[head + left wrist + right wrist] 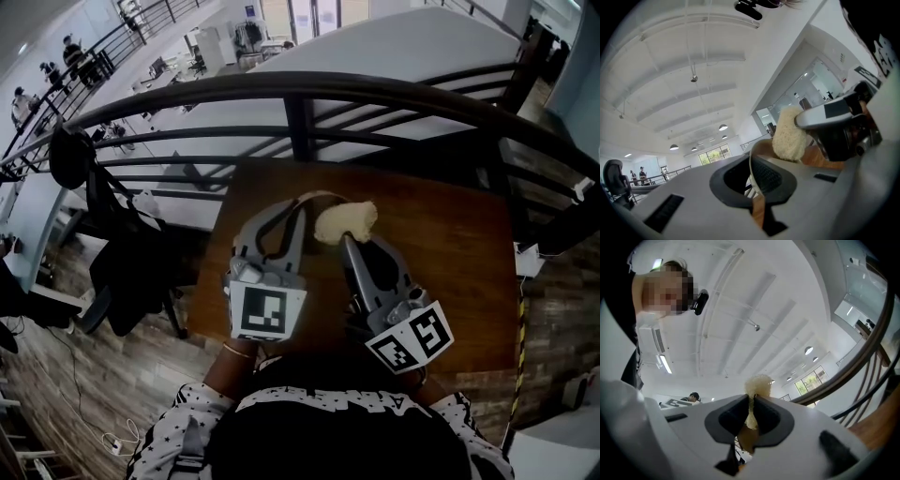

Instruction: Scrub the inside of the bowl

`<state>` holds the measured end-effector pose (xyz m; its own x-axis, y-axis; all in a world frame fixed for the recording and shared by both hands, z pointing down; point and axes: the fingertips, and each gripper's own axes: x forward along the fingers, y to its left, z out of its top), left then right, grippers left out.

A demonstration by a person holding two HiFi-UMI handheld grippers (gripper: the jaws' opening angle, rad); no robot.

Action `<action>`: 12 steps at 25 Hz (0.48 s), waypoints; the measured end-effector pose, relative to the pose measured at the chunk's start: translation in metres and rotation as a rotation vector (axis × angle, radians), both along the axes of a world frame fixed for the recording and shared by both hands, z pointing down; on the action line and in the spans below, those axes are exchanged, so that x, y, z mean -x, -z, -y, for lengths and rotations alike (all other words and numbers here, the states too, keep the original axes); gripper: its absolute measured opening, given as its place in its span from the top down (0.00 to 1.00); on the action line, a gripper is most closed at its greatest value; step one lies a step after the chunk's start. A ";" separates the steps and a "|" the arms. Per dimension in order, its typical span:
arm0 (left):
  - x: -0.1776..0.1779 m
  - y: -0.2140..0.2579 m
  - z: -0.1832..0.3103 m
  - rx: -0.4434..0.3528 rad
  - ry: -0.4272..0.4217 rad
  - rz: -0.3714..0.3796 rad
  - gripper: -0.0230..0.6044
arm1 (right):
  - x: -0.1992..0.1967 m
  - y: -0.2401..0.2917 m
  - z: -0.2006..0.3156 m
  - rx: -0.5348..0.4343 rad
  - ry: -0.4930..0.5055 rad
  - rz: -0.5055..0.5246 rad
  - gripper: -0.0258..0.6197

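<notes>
In the head view both grippers hang above a brown wooden table (450, 253). My left gripper (296, 210) is shut on the thin rim of a tan bowl (317, 196), which it holds up on edge. The left gripper view shows that rim (761, 146) pinched between the dark pads of the left gripper (751, 180). My right gripper (345, 238) is shut on a cream sponge (345, 222), which sits at the bowl's opening. From the left gripper view the sponge (789, 133) is just beyond the rim. In the right gripper view the sponge (758, 384) pokes out past the right gripper (751, 404).
A dark metal railing (300, 89) curves along the table's far side, with a lower floor beyond it. A black office chair with dark clothes (122, 253) stands to the left of the table. The person's patterned sleeves fill the bottom of the head view.
</notes>
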<state>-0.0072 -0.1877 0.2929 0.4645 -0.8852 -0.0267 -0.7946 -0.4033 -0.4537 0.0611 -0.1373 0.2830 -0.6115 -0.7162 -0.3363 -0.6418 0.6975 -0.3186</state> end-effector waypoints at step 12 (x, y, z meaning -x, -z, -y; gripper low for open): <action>0.026 0.028 -0.016 0.098 -0.141 -0.111 0.93 | -0.028 0.042 0.004 -0.326 0.029 -0.326 0.89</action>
